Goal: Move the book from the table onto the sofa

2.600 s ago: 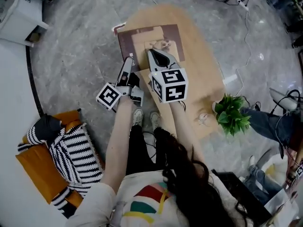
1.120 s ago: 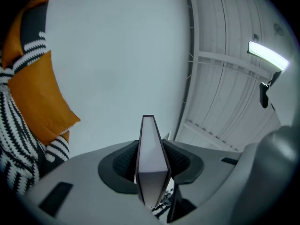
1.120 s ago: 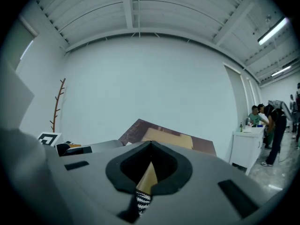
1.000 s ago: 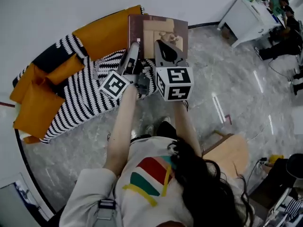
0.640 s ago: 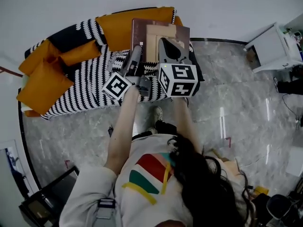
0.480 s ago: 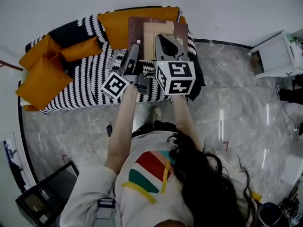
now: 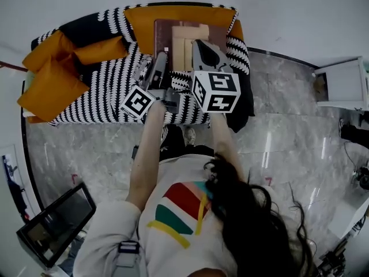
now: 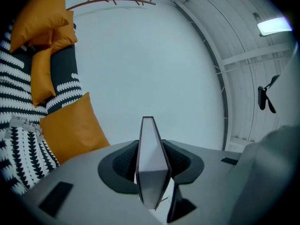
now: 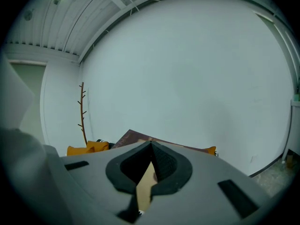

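Grippers (image 7: 159, 59) (image 7: 203, 46) on book (image 7: 165, 32), seemingly over sofa (image 7: 98, 94)

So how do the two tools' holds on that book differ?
The left tool clamps the book at its left edge; the right tool reaches over its near edge. In the left gripper view the book stands edge-on; in the right gripper view its cover spreads beyond. Both are shut on it, over the sofa.

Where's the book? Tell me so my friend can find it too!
Look for the sofa with the striped blanket and orange cushions. Above its right end, the left gripper and right gripper hold the book between them. It is the only flat brown rectangle, with a tan picture on its cover; the cushions are puffy and plain orange.
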Motion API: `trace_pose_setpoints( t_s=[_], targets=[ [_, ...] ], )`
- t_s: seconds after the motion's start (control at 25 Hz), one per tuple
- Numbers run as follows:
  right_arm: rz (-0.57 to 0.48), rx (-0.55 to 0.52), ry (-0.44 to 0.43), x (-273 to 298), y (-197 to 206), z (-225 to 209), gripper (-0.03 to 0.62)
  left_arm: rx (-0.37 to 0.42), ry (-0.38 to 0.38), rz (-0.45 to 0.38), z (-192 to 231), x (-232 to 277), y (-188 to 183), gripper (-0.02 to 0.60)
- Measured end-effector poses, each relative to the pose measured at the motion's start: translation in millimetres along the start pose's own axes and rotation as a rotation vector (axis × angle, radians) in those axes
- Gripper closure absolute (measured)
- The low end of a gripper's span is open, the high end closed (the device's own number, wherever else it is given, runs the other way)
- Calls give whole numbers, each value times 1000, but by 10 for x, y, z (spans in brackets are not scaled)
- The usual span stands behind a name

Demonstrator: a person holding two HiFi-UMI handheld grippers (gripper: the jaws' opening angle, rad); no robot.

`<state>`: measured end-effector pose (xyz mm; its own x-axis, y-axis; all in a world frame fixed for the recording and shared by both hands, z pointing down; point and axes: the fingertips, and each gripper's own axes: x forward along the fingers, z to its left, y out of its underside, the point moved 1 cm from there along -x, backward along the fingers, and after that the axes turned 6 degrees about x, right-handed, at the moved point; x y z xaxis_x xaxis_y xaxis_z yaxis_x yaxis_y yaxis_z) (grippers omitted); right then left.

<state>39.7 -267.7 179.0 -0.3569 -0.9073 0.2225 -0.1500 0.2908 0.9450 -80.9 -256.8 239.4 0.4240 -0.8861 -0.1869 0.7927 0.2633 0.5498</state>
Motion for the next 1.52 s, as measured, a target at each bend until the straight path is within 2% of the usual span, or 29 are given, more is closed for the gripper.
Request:
trace_pose_setpoints(
  t_s=[0.36, 0.48, 0.56, 0.68, 0.8, 0.88, 0.96, 1.08, 1.24, 1.4, 1.44, 1.52],
  targets=[
    [115, 84, 58, 669, 447, -254, 582, -84, -106, 79, 833, 278, 220, 426],
    [145, 106, 83, 845, 647, -359, 582, -152, -152, 104, 1169, 245, 402, 426],
    [171, 103, 94, 916, 825, -379, 582, -167, -152, 130, 1354, 165, 509, 426],
    [208, 102, 98, 1043, 1176, -417, 582, -176, -172, 143, 1694, 57, 671, 427],
    [275, 126, 89, 1137, 1734, -577, 582, -277, -262, 114, 2122, -126, 1047, 426],
    [313, 139, 81, 1261, 2100, -687, 582, -297, -274, 102, 2435, -136, 1228, 426],
    [346, 144, 74, 1417, 2433, -798, 582, -292, -292, 114, 2757, -106, 1387, 426],
    [393, 167, 62, 1617, 2910, -875, 582, -234, -322, 169, 3190, -179, 1559, 426],
    [450, 204, 47, 1772, 3418, -827, 582, -202, -349, 232, 3557, -321, 1719, 426],
    [464, 218, 25, 1925, 3676, -814, 582, -228, -343, 220, 3795, -375, 1740, 426],
    [460, 215, 21, 1957, 3682, -834, 583, -211, -345, 231, 3824, -358, 1763, 426],
    [453, 204, 18, 1998, 3658, -872, 582, -92, -391, 338, 3900, -365, 1898, 416]
  ],
)
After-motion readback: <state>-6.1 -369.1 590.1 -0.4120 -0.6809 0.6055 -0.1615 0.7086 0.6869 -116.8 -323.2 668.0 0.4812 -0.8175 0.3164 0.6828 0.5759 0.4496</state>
